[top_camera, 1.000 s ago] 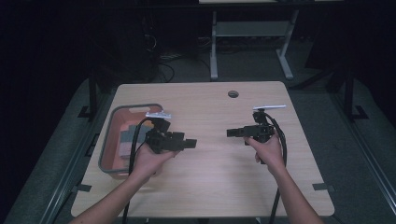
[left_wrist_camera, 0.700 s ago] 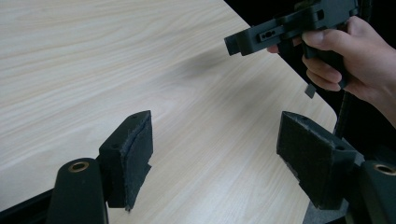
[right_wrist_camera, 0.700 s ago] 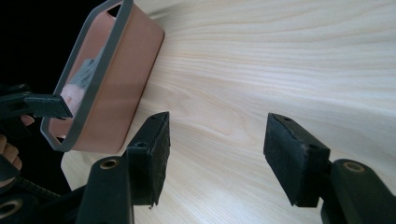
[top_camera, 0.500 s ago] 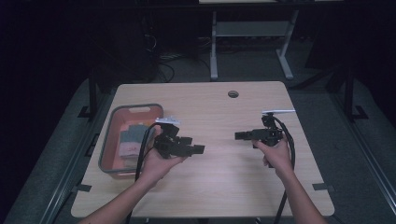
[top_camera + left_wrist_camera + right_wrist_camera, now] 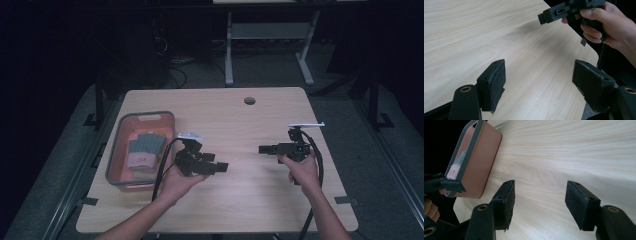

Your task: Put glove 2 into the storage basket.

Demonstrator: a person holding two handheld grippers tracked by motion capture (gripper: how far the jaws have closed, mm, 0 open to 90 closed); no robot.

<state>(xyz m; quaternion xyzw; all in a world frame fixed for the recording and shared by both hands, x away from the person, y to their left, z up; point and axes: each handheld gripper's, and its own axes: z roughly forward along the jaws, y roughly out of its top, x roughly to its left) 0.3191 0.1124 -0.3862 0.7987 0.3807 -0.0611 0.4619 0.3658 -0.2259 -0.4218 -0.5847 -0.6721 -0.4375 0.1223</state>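
Both grippers hover over a light wooden table [image 5: 235,205] and point at each other across a gap. My left gripper [image 5: 221,167] is held in the person's left hand, just right of a bin; its jaws stand open with nothing between them [image 5: 539,85]. Farther off in the left gripper view is the right gripper [image 5: 562,11] in its hand. My right gripper [image 5: 262,149] is at the table's right side, open and empty [image 5: 540,200], and it looks toward the bin [image 5: 480,162].
A salmon bin with a grey rim [image 5: 120,145] stands at the table's left and holds folded grey and pink cloth items [image 5: 144,149]. A cable hole [image 5: 249,100] is near the far edge. Dark floor and a desk frame [image 5: 230,50] lie beyond.
Both hands have drifted right and slightly toward the near edge. The left gripper has moved away from the bin. Both pairs of jaws stay as wide as before.
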